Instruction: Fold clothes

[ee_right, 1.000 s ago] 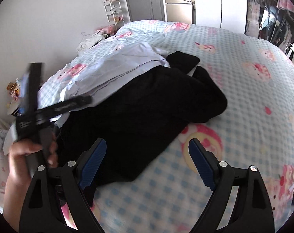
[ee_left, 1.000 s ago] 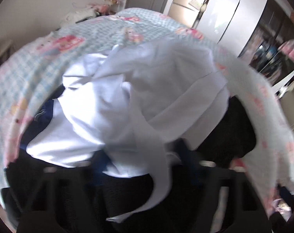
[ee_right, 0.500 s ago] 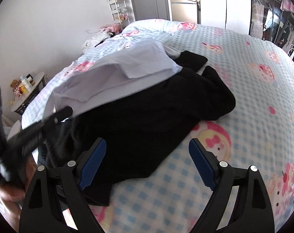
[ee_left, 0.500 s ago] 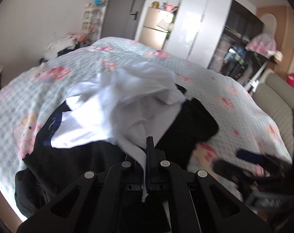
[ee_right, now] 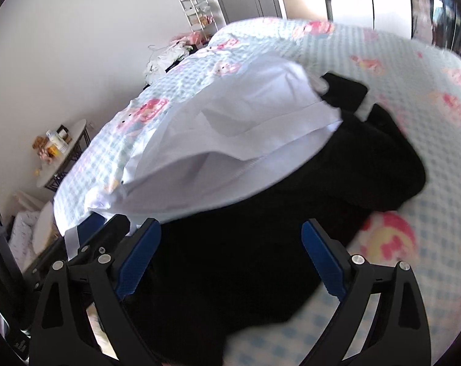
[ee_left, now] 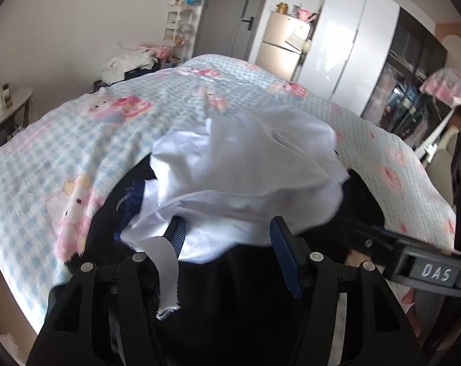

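Left wrist view, nearest: left tool (ee_left: 227,244), jaws spread and just been opening. A white strip of cloth (ee_left: 166,274) drapes over its left finger; nothing is pinched between the pads. At the near right the other tool's body crosses the frame with a label reading "DAS" (ee_left: 436,272), writing seen only in this view.

Right wrist view, nearest: right tool (ee_right: 230,259), jaws wide apart and just opened further, hanging over the black garment (ee_right: 261,259) without pressing on it. The left tool shows at its near left edge, only partly seen.

Middle: the white shirt (ee_left: 245,167) lies crumpled on top of the black garment, both on the bed (ee_left: 78,140) near its front edge. The left view alone shows a dark blue collar (ee_left: 133,195) at the shirt's left side.

Far: only the left view takes in the fridge (ee_left: 282,48) and white wardrobe (ee_left: 352,39). Both views show a small side table (ee_right: 62,158) with bottles, far left, and a white shelf rack (ee_right: 200,3).
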The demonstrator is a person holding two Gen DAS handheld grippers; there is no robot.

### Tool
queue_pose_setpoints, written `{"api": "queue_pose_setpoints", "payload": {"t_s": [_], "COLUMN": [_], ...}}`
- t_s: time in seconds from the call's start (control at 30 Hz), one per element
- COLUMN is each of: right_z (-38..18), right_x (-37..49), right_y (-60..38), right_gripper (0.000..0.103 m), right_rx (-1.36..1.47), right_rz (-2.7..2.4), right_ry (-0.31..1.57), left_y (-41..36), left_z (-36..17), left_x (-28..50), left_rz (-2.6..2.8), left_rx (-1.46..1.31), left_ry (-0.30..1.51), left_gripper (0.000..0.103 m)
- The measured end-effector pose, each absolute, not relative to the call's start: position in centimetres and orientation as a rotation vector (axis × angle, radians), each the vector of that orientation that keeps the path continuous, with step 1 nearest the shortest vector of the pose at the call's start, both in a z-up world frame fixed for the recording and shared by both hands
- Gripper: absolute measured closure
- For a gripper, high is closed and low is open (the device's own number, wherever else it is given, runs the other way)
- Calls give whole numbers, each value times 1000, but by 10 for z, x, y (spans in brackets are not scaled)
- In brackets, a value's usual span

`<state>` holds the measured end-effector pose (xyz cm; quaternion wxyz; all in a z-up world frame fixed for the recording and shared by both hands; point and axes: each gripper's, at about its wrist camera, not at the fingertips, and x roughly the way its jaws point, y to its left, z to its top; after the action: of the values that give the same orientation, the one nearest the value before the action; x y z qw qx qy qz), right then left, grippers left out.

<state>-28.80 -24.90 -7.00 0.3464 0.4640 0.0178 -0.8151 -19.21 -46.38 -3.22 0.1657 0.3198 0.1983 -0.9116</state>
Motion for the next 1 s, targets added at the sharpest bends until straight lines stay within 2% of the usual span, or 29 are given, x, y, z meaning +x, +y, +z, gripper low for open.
{"api": "queue_pose_setpoints", "payload": {"t_s": [0.13, 0.17, 0.2, 0.23, 0.27, 0.3, 0.33, 0.43, 0.63, 0.83, 0.93, 1.0], "right_z": [-89, -95, -101, -106, -113, -118, -120, -112, -83, -59, -54, -54], "right_x": [-306, -312, -318, -322, -326, -327, -326, -308, -280, -267, -263, -260], "right_y": [-273, -276, -279, -281, -284, -286, -288, -286, -243, -178, -166, -164], "right_gripper": [9, 9, 11, 22, 44, 59, 80, 95, 100, 101, 98, 86], "right_rx": [1232, 1251, 1271, 1296, 1327, 1350, 1355, 1282, 1152, 1128, 1139, 1151], "right_rz": [-2088, -2067, -2044, -2011, -1972, -1946, -1941, -1998, -2125, -2179, -2117, -2055], "right_ry": [46, 23, 1, -18, -38, -39, -21, 89, 183, 100, 22, -31], "left_y": [-481, -486, -489, -488, -484, -479, -470, -450, -410, -341, -320, -306], "left_z": [-46, -51, -57, -62, -64, -66, -64, -56, -40, -45, -52, -54], "left_x": [-214, -221, -226, -232, -235, -237, -236, -228, -211, -200, -186, -177], "left_rz": [-2582, -2592, -2597, -2614, -2613, -2612, -2633, -2700, -2834, -2932, -2950, -2971], "left_rx": [917, 930, 949, 993, 1011, 1029, 1030, 1032, 1093, 1210, 1242, 1267], "left_ry": [607, 639, 661, 686, 680, 673, 637, 614, 665, 711, 758, 772], "left_gripper": [44, 47, 60, 73, 93, 94, 94, 95, 97, 98, 98, 99]}}
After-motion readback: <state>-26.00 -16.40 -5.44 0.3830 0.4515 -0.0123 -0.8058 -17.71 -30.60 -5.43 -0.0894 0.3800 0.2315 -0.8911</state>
